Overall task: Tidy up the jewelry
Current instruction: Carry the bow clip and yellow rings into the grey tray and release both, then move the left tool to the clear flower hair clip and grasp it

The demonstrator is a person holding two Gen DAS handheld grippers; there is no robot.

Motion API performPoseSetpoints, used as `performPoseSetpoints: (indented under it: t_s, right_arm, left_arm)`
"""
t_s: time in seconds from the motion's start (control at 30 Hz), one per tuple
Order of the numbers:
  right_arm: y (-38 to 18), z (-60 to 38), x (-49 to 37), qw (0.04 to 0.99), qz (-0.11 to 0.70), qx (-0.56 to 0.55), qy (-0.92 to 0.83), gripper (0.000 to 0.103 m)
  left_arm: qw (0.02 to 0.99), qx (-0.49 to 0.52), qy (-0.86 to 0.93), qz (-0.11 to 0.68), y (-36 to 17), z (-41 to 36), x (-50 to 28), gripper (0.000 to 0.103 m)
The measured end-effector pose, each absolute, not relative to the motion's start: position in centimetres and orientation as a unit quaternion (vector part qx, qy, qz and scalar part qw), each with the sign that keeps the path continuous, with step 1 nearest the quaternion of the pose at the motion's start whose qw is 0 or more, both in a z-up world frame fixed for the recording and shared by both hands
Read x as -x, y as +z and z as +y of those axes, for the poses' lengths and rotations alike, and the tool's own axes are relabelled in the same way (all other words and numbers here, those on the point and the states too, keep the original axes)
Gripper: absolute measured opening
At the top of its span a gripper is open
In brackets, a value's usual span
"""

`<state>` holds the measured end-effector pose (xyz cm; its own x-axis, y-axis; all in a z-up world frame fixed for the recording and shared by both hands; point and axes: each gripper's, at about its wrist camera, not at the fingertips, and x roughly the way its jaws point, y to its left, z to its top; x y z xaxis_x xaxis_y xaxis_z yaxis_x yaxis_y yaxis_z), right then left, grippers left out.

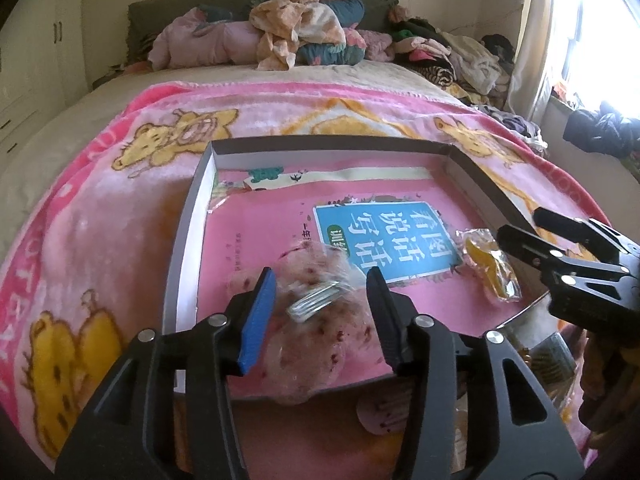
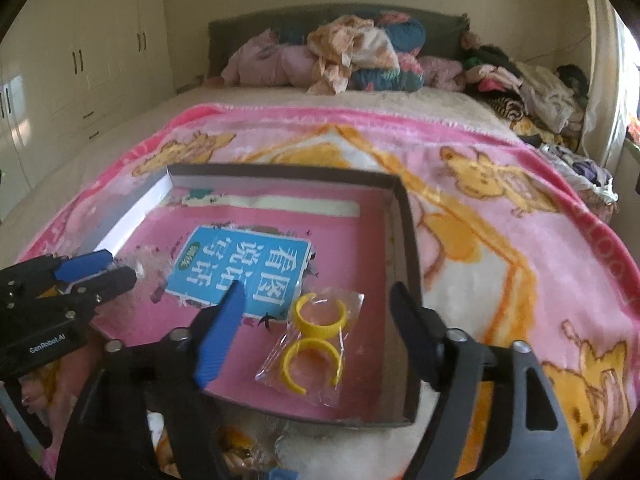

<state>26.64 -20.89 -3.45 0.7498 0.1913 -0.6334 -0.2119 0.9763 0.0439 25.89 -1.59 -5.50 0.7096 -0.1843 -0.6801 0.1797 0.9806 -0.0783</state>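
Observation:
A shallow grey cardboard tray [image 1: 188, 240] [image 2: 408, 240] lies on the bed, and a pink book with a blue label [image 1: 384, 232] [image 2: 240, 264] lines its floor. On the book's near left part sits a clear dotted bag holding silver rings [image 1: 316, 300] [image 2: 148, 264]. My left gripper [image 1: 320, 276] [image 2: 120, 268] is open, its fingers on either side of that bag. A clear bag with two yellow open rings [image 2: 316, 340] [image 1: 490, 268] lies flat in the tray's near right corner. My right gripper [image 2: 318, 287] [image 1: 520, 224] stands wide open over it, pads apart from it.
The tray rests on a pink blanket with yellow bears [image 1: 100, 200] [image 2: 500, 220]. Piled bedding and clothes [image 1: 304, 32] [image 2: 360, 56] fill the headboard end. White wardrobes [image 2: 80, 60] stand left and a bright curtained window [image 1: 580, 40] right. More small bagged items [image 1: 380, 412] lie before the tray's near edge.

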Motion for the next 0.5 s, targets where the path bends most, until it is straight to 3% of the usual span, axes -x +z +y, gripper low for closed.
performPoseSetpoints:
  t_s: [0.1, 0.17, 0.4, 0.5]
  right_arm:
    - [-2.5, -21.4, -25.7, 0.941, 0.321, 0.008, 0.105, 0.085]
    - [-1.9, -21.8, -25.0, 0.945, 0.311, 0.0, 0.104, 0.089]
    - [0.1, -22.5, -21.9, 0.957, 0.272, -0.002, 0.103, 0.095]
    - [0.7, -22.7, -20.6, 0.96, 0.26, 0.001, 0.104, 0.095]
  left_arm:
    - [0.929, 0.008, -0.091, 0.358, -5.0, -1.3, -25.2, 0.06]
    - [0.933, 0.011, -0.083, 0.351, -4.6, -1.1, -24.7, 0.063]
    - [0.946, 0.004, -0.064, 0.318, -2.6, -0.8, -22.2, 0.091]
    - [0.951, 0.002, -0.06, 0.304, -1.8, -0.8, -21.0, 0.091]
